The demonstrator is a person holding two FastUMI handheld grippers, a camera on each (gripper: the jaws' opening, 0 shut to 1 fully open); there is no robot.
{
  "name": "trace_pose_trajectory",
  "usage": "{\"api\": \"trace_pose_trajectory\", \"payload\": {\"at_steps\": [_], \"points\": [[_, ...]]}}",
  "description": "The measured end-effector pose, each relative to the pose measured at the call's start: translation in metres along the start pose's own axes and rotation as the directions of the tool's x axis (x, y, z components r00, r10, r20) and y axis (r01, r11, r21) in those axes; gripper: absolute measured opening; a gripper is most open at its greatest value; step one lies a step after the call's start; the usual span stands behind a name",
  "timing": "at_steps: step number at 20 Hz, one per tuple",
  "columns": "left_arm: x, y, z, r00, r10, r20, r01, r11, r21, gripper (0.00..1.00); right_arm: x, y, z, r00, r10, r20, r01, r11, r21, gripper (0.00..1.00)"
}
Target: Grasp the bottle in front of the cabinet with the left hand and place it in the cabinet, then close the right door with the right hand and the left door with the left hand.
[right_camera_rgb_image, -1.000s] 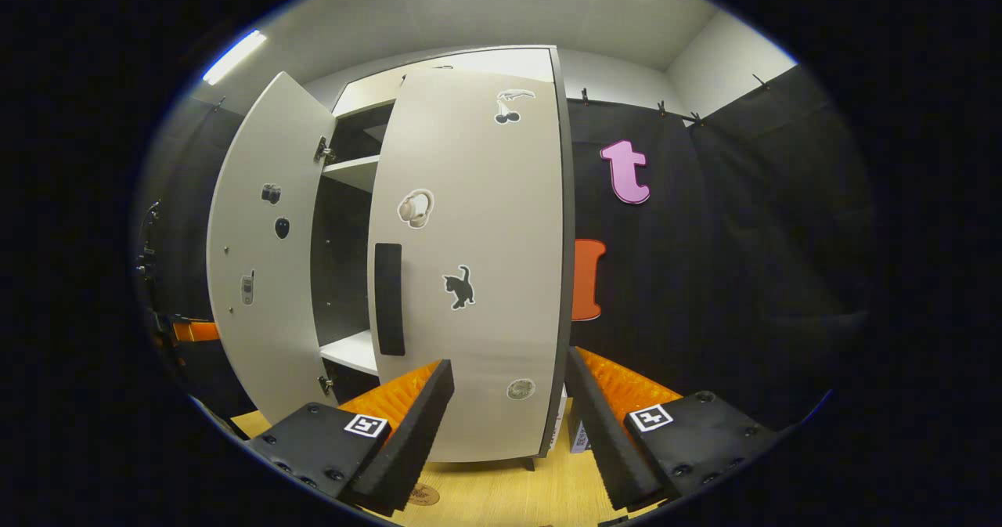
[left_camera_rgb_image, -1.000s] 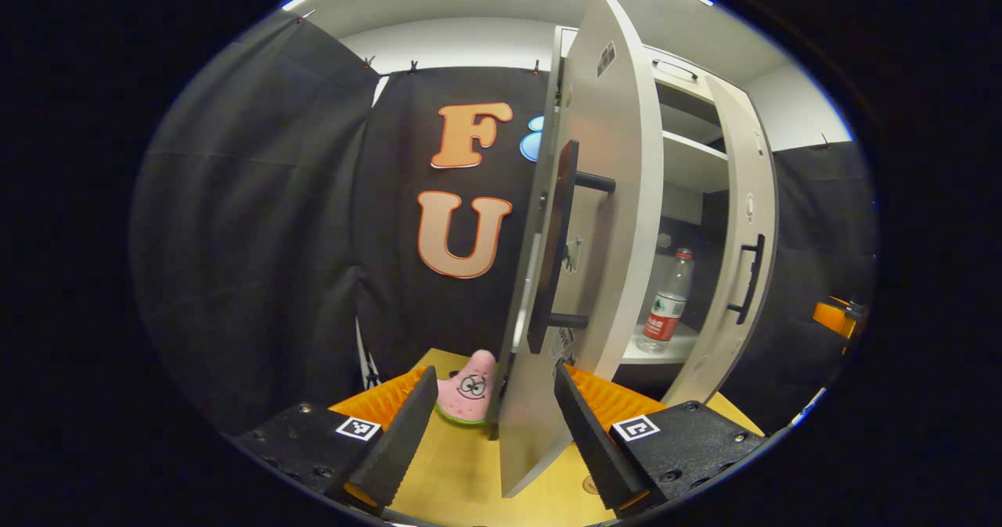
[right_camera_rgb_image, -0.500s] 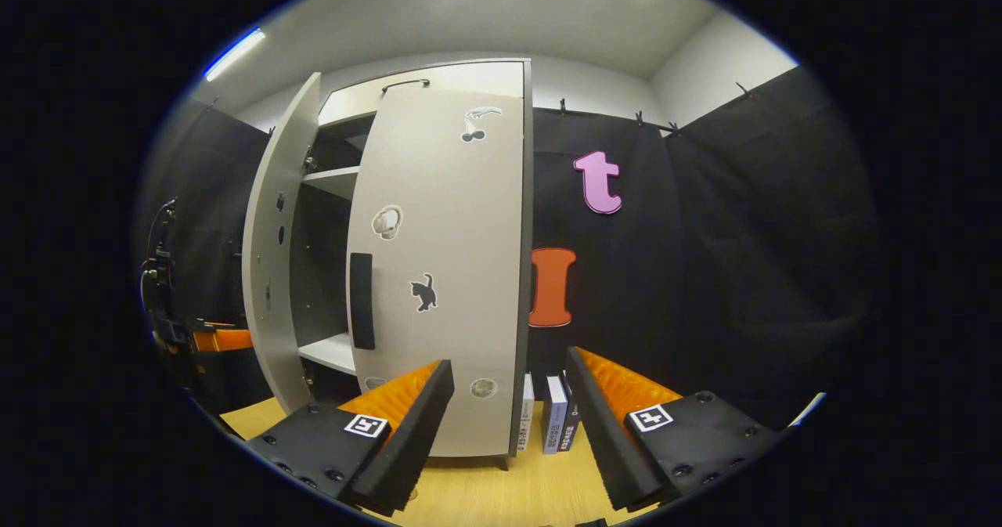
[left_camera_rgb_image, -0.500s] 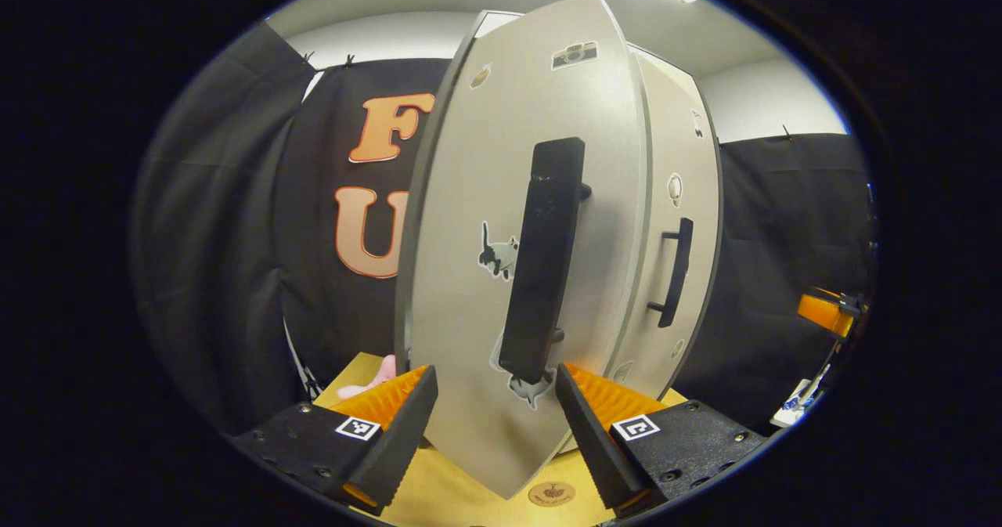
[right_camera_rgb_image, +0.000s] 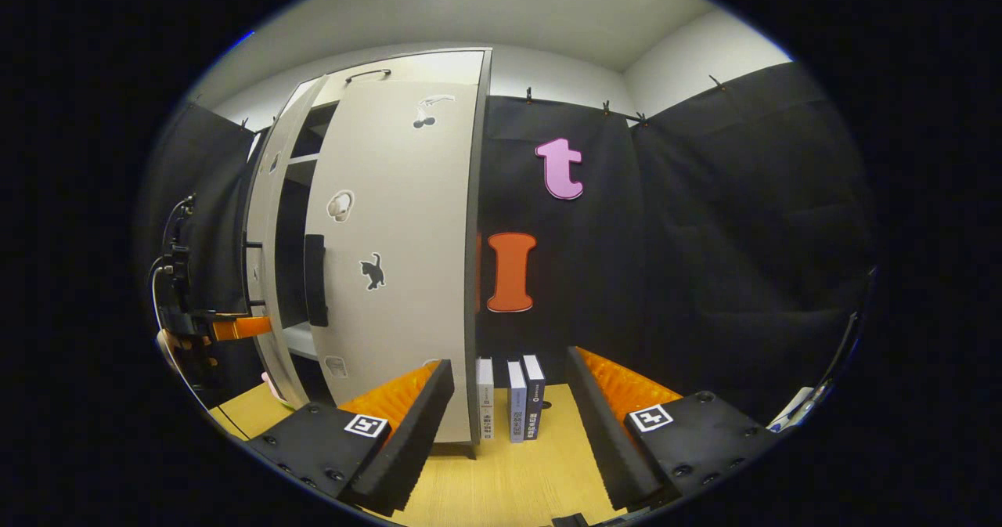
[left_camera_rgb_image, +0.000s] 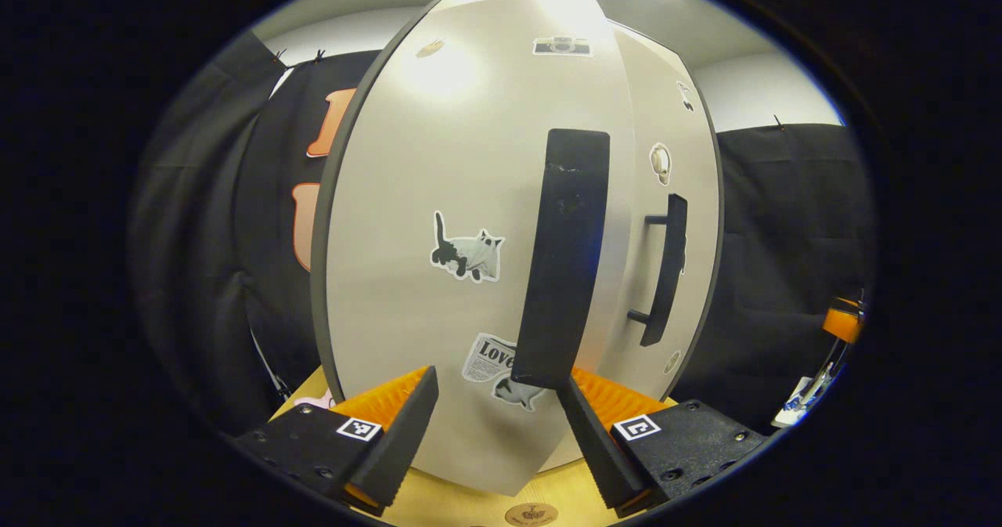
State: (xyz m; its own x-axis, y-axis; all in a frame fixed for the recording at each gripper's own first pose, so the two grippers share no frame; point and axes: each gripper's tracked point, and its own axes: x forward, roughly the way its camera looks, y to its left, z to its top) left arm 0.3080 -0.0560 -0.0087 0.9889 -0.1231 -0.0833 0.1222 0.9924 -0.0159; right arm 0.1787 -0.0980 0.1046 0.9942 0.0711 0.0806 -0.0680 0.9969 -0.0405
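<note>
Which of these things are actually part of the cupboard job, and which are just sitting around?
Part of the job:
left door
right door
left gripper
right gripper

Just lying about:
three books standing beside the cabinet
pink plush toy behind the left door

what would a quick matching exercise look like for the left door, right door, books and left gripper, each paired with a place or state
Column 1:
1. left door
2. right door
3. books
4. left gripper

Column 2:
a. fingers apart, holding nothing
b. standing on the table beside the cabinet
c. partly open, a gap showing the shelves
d. shut flat, cat sticker facing out

Pairs: 1-c, 2-d, 3-b, 4-a
</note>
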Motion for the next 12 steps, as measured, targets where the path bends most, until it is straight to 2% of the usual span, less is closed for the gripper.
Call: {"api": "trace_pose_trajectory", "payload": {"at_steps": [2,3,4,6,12], "points": [[0.007,0.005,-0.005,1.0,-0.005,-0.011,0.005,1.0,-0.024,0.93,-0.001,-0.006,-0.004,1.0,-0.013,-0.009,0.013,1.0,0.008,0.96],[0.011,0.008,-0.007,1.0,-0.003,-0.019,0.003,1.0,-0.031,0.9,-0.001,-0.011,-0.005,1.0,-0.021,-0.01,0.021,1.0,0.01,0.96],[0.015,0.01,-0.01,1.0,0.001,-0.026,-0.002,0.999,-0.035,0.94,0.0,-0.014,-0.007,0.999,-0.03,-0.012,0.03,0.999,0.01,0.96],[0.018,0.012,-0.014,0.999,0.01,-0.033,-0.011,0.999,-0.042,0.94,0.0,-0.021,-0.009,0.999,-0.044,-0.017,0.044,0.999,0.012,0.96],[0.023,0.01,-0.018,0.999,0.019,-0.047,-0.021,0.999,-0.033,0.94,0.007,-0.031,-0.02,0.997,-0.063,-0.039,0.064,0.997,0.037,0.96]]}}
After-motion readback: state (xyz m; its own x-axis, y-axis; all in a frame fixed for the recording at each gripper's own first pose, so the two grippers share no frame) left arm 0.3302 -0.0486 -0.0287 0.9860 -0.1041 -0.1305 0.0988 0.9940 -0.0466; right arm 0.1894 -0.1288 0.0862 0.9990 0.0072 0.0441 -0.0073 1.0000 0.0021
